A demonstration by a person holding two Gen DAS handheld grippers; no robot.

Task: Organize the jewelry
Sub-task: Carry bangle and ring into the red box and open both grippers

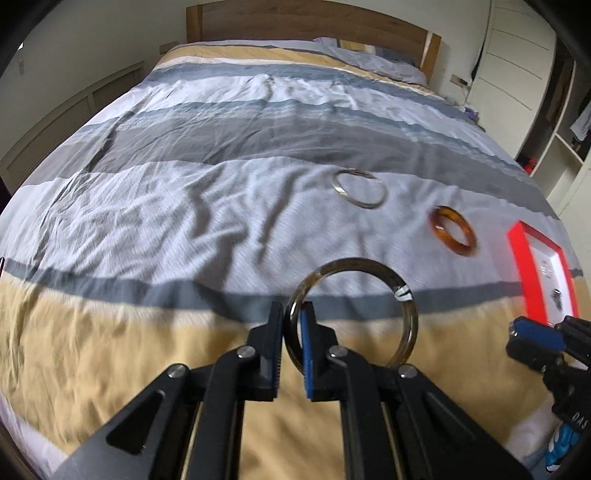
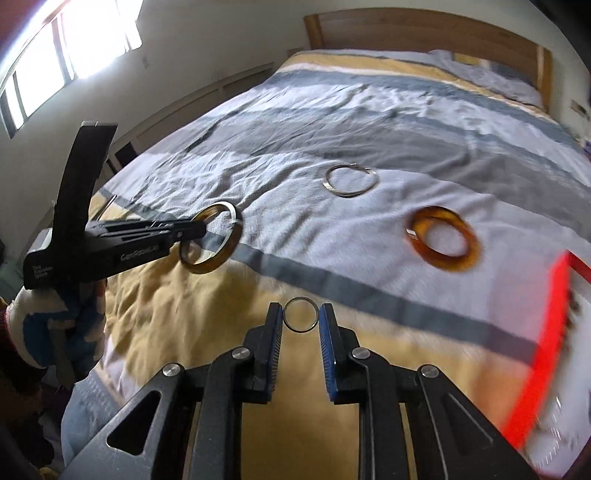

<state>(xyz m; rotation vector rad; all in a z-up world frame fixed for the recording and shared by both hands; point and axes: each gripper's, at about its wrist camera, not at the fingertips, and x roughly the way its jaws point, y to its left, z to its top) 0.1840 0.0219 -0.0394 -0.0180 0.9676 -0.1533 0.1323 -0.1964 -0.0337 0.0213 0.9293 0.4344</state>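
Note:
My left gripper is shut on the rim of a translucent olive-grey bangle and holds it above the bed; it also shows in the right wrist view. My right gripper is shut on a small silver ring pinched between its pads. A thin silver bangle and an amber bangle lie flat on the white band of the duvet. A red-edged jewelry box sits at the right, with small pieces inside.
The striped duvet covers the whole bed, with a wooden headboard at the far end. A pillow lies at the head. White wardrobes stand to the right, a bright window to the left.

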